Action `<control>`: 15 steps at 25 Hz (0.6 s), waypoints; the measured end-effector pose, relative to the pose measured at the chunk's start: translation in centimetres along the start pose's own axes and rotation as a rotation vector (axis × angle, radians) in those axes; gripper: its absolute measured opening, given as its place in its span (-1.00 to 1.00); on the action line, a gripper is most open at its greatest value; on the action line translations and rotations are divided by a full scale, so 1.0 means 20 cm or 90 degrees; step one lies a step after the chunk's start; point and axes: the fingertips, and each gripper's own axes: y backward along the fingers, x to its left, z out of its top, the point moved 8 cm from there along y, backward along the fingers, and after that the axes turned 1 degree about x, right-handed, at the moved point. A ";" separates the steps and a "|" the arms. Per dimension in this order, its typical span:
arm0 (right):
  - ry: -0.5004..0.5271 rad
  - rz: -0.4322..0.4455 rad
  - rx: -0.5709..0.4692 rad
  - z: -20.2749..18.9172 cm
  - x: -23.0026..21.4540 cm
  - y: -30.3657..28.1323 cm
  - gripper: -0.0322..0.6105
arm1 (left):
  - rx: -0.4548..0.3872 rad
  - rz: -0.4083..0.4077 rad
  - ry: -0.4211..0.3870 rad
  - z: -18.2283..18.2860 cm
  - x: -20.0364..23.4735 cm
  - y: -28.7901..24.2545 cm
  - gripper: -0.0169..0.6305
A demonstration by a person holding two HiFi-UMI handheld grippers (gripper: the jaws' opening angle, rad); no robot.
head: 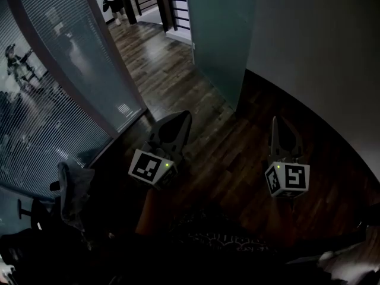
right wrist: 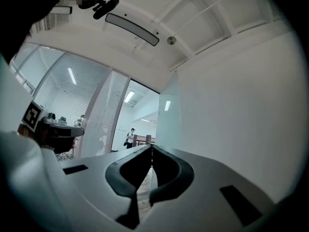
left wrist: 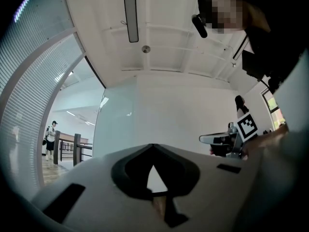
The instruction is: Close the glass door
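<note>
the step in hand looks like the approach. the doorway between the glass wall with blinds [head: 53, 100] on the left and the glass door [head: 221, 40] is wide open, and the wooden floor [head: 160, 64] runs through it. the door, a frosted pane, stands swung back at the right of the gap, close by the white wall [head: 320, 52]. no handle can be made out, so a good close likely means getting behind the pane's free edge, laying closed tips flat on the glass and swinging it steadily leftward without letting them skid. the left gripper [head: 185, 115] is held low, pointing about level at the doorway, jaws pressed together on nothing. the right gripper [head: 275, 121] is beside it, pointing the same way, jaws also together and empty, well short of the door.
</note>
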 end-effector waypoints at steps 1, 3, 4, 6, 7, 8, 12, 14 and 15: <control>0.000 0.005 0.001 -0.01 -0.02 -0.04 -0.89 | 0.000 0.001 -0.001 0.00 0.01 -0.03 -0.94; 0.002 0.016 0.003 -0.03 -0.05 -0.11 -0.89 | -0.002 0.005 -0.001 -0.02 0.02 -0.10 -0.94; 0.003 0.021 0.005 -0.04 -0.07 -0.13 -0.89 | -0.002 0.008 -0.001 -0.03 0.03 -0.12 -0.94; 0.005 0.027 0.006 -0.06 -0.10 -0.17 -0.89 | 0.000 0.012 0.000 -0.05 0.03 -0.17 -0.94; 0.005 0.028 0.006 -0.07 -0.13 -0.18 -0.89 | 0.003 0.012 0.000 -0.06 0.03 -0.19 -0.94; 0.004 0.026 0.007 -0.08 -0.15 -0.19 -0.89 | 0.005 0.011 0.000 -0.07 0.03 -0.22 -0.94; -0.002 0.022 0.019 -0.13 -0.21 -0.28 -0.89 | 0.012 0.012 0.006 -0.11 0.07 -0.32 -0.94; -0.008 0.024 0.028 -0.17 -0.22 -0.33 -0.89 | 0.013 0.008 0.008 -0.14 0.12 -0.37 -0.94; -0.012 0.025 0.030 -0.19 -0.22 -0.36 -0.89 | 0.013 0.002 0.009 -0.16 0.14 -0.40 -0.94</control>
